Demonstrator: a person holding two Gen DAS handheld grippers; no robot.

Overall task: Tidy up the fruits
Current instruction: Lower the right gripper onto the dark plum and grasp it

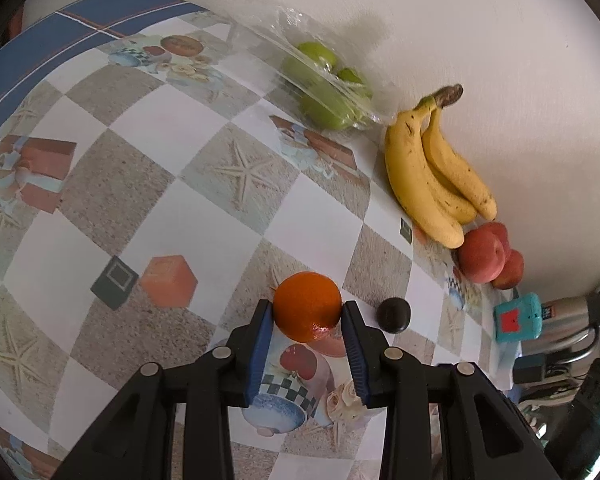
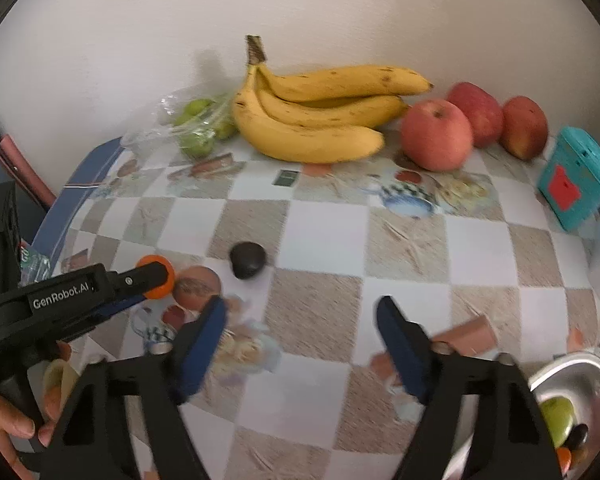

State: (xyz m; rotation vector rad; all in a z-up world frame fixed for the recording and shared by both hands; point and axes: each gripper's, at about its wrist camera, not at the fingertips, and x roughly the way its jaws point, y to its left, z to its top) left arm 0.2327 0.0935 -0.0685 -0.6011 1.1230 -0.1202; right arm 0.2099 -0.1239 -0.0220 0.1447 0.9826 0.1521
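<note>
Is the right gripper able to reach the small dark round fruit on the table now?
Probably yes: the right gripper is open and empty, and bare tablecloth lies between it and the small dark round fruit.

We see the orange only in part from the right wrist, since the left gripper's fingers cover most of it. The metal bowl is cut by the picture's corner, and we cannot name the dark and orange pieces beside its green fruit. The bagged green fruits blur behind crinkled plastic. The hand runs off the edge. The right gripper's fingers smear.
</note>
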